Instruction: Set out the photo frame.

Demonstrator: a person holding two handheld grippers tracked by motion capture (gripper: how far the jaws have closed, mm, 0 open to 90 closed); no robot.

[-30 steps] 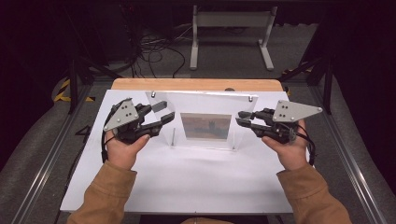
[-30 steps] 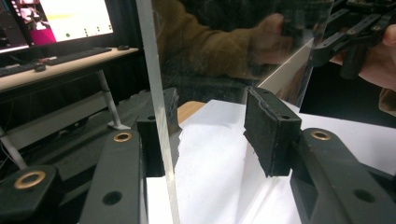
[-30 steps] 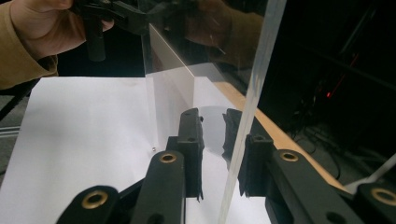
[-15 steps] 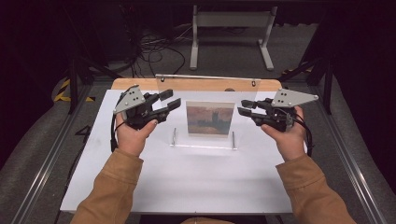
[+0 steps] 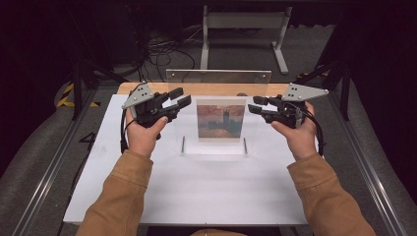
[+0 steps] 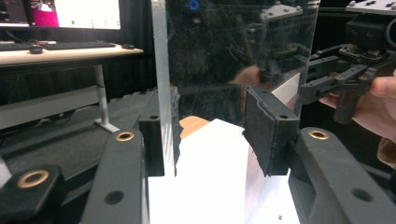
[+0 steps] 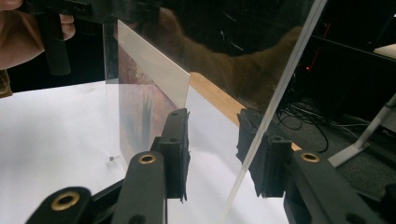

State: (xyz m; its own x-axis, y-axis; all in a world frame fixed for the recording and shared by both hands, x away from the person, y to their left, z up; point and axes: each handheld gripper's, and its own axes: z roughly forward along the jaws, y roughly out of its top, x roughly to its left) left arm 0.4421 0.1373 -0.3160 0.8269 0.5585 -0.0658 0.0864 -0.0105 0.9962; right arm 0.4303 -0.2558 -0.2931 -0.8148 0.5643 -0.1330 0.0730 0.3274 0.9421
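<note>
A clear acrylic pane point(image 5: 219, 76) stands upright on the white table point(image 5: 196, 191), with a small sunset painting point(image 5: 220, 119) showing in its middle. My left gripper point(image 5: 181, 97) is at the pane's left edge and my right gripper point(image 5: 252, 104) at its right edge. In the left gripper view the pane point(image 6: 233, 46) has its edge against one pad point(image 6: 152, 135), with a wide gap to the other, so the left gripper point(image 6: 210, 107) is open. My right gripper point(image 7: 215, 116) has just been opening. The pane's edge point(image 7: 280, 93) runs between its jaws, close beside one pad.
Two small metal pegs point(image 5: 183, 145) sit at the foot of the pane. A wooden strip point(image 5: 147, 88) borders the table's far edge, and a metal stand point(image 5: 243, 29) and cables lie on the floor beyond. Metal rails point(image 5: 59, 162) run along both sides.
Both hands have moved away from the person, toward the table's far edge. The pane's top edge sits higher in the high view and the painting looks taller.
</note>
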